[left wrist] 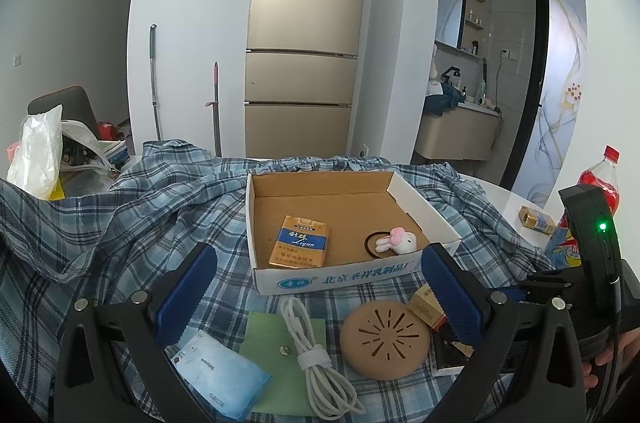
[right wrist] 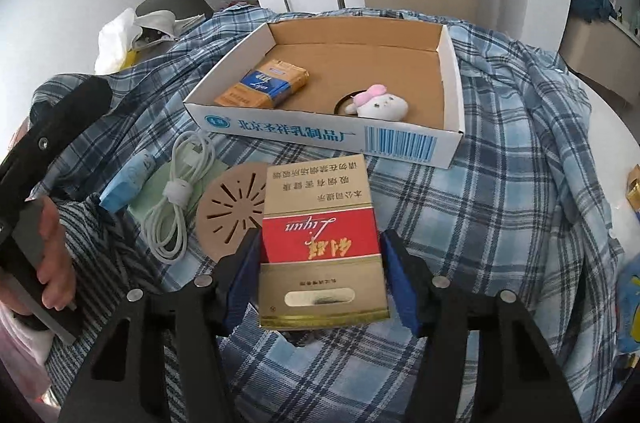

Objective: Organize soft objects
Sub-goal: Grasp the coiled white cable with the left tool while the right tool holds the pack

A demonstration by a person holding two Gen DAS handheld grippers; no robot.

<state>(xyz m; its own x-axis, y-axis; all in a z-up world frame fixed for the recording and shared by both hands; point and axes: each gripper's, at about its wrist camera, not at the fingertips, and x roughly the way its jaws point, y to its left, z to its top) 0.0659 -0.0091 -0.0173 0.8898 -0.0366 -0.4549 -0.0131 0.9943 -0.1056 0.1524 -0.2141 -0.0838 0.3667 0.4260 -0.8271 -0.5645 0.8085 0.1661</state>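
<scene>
Right tongs (right wrist: 320, 277) clamp the red pack (right wrist: 322, 243), lifted short of the box (right wrist: 452, 71). I judge I'm mid-carry; next, over the near wall and release beside the blue pack (right wrist: 264, 83) and bunny (right wrist: 380, 105). Left tongs (left wrist: 316, 299) hang open, empty, above the cable (left wrist: 316, 351) and disc (left wrist: 384, 339).

A white table (left wrist: 516, 201) bears a plaid cloth (left wrist: 120, 223) and red-capped bottle (left wrist: 600, 179).
</scene>
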